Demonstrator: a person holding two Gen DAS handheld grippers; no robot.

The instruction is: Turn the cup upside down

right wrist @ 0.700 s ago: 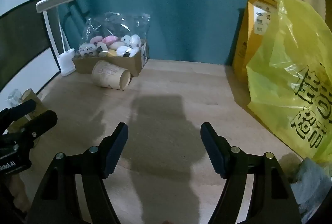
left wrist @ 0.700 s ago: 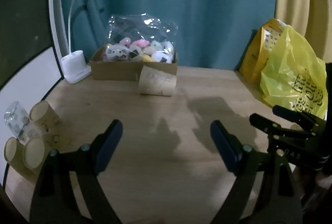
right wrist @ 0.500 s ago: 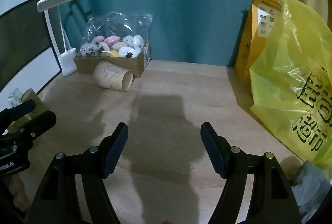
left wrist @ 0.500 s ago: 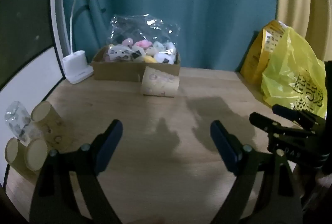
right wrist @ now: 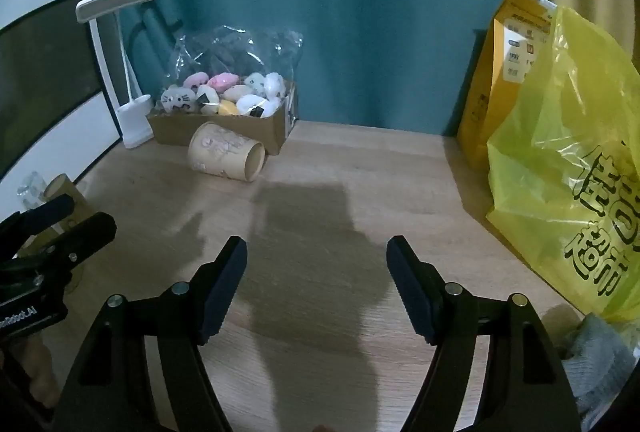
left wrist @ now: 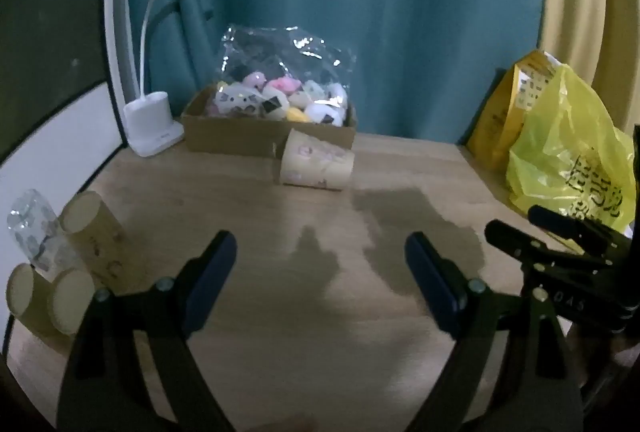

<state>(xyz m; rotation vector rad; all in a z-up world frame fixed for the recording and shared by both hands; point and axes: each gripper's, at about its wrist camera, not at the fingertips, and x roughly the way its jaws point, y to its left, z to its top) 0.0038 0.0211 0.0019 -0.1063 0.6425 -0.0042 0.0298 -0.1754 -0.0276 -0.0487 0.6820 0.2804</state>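
Observation:
A beige paper cup with a pink print lies on its side on the wooden table, just in front of a cardboard box; it also shows in the right wrist view with its mouth to the right. My left gripper is open and empty, well short of the cup. My right gripper is open and empty, to the right of the left one, also far from the cup. Each gripper shows at the edge of the other's view.
A cardboard box of small plush toys in a clear bag stands at the back. A white desk lamp is at back left. Several paper cups lie at the left edge. A yellow plastic bag and an orange package fill the right side.
Both views have tilted slightly, so the cup and box sit lower in frame. The cup has not moved and both grippers stay open.

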